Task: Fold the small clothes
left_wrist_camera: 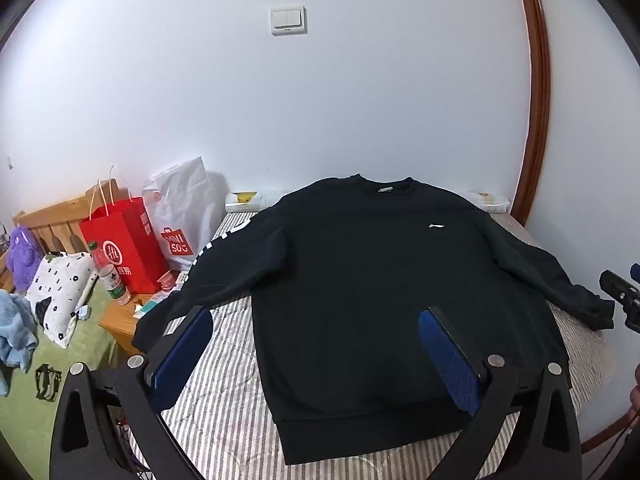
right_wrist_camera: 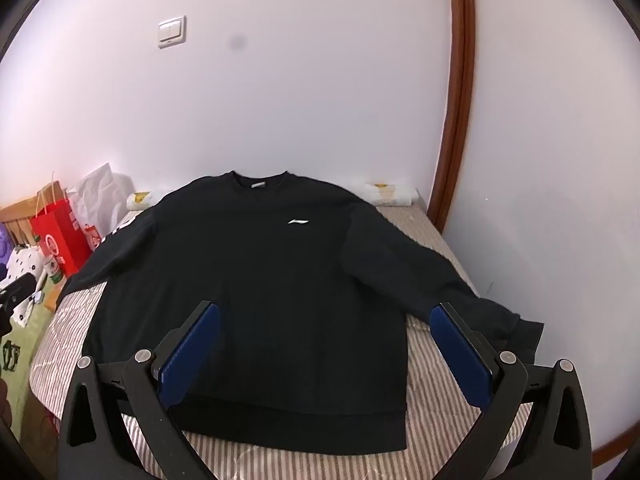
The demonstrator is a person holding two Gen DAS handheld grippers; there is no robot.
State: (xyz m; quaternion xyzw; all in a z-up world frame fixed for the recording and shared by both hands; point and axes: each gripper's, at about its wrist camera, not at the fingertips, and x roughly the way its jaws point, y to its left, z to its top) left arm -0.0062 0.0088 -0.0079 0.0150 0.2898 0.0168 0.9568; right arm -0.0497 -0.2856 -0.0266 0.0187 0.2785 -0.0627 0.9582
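In the left wrist view, a black sweatshirt [left_wrist_camera: 360, 300] lies flat, front up, on a striped bed [left_wrist_camera: 224, 420], collar toward the wall, both sleeves spread out. The left gripper [left_wrist_camera: 316, 356] hangs above the sweatshirt's hem with its blue fingers [left_wrist_camera: 182, 356] wide apart and nothing between them. Left of the sweatshirt stand a red paper bag [left_wrist_camera: 124, 244] and a white bag [left_wrist_camera: 186, 216]. In the right wrist view, the same sweatshirt [right_wrist_camera: 256, 288] fills the bed [right_wrist_camera: 432, 408]; the right gripper [right_wrist_camera: 324, 350] hovers above its lower right part, near the right sleeve, its fingers [right_wrist_camera: 460, 352] also spread wide, gripping nothing.
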